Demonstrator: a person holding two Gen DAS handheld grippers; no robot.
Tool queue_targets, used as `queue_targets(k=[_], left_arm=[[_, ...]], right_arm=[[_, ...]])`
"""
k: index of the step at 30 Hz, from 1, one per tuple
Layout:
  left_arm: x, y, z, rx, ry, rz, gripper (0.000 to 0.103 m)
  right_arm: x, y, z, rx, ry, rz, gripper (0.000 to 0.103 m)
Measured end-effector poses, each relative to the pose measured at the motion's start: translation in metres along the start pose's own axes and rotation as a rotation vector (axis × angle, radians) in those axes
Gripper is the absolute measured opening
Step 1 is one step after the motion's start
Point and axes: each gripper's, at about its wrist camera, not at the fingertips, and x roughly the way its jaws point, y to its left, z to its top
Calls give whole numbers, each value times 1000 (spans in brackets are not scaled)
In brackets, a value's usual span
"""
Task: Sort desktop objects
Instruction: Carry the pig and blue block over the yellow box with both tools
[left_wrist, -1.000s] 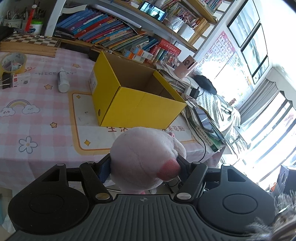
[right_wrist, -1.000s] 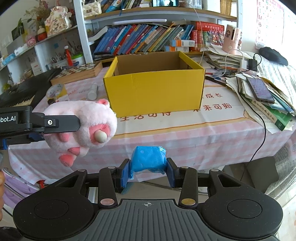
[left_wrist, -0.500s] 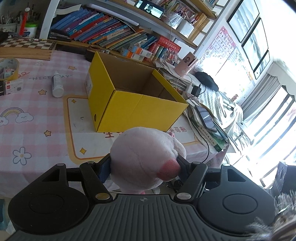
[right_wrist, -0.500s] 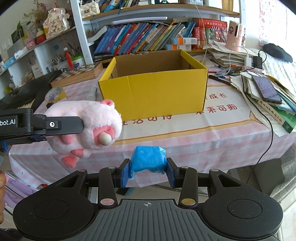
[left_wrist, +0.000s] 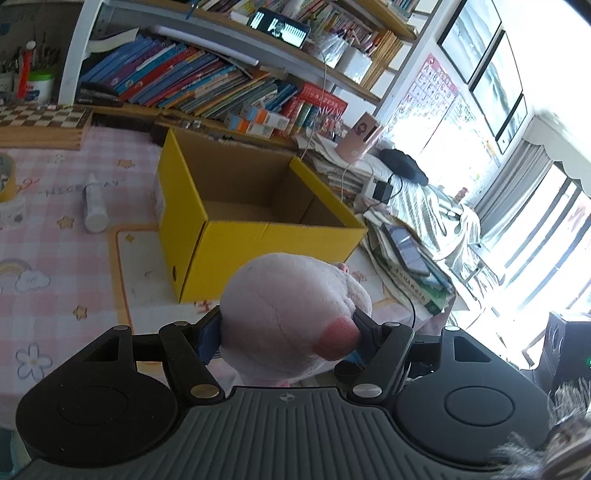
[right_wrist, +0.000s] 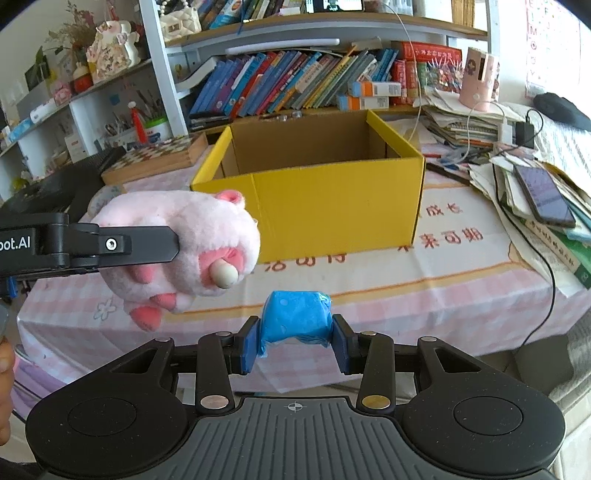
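Observation:
My left gripper is shut on a pink plush pig and holds it in the air before the table's front edge. The pig also shows in the right wrist view, left of the open yellow cardboard box. My right gripper is shut on a blue squashed object, held in front of the table, below the box's front wall. The box stands open and looks empty inside.
A white bottle lies on the pink checked tablecloth left of the box. A chessboard and a tape roll sit further left. Stacked books, papers and a phone lie right of the box. Bookshelves stand behind.
Both grippers have moved closer to the table and the yellow box, which now looks larger. Each still holds its object.

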Motion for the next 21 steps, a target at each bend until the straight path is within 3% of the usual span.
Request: queue_targets(k=[21], left_arm=[[32,-28,70,7,-191,42,67]], right_arm=[[18,-41,106,-113,-171,130,40]])
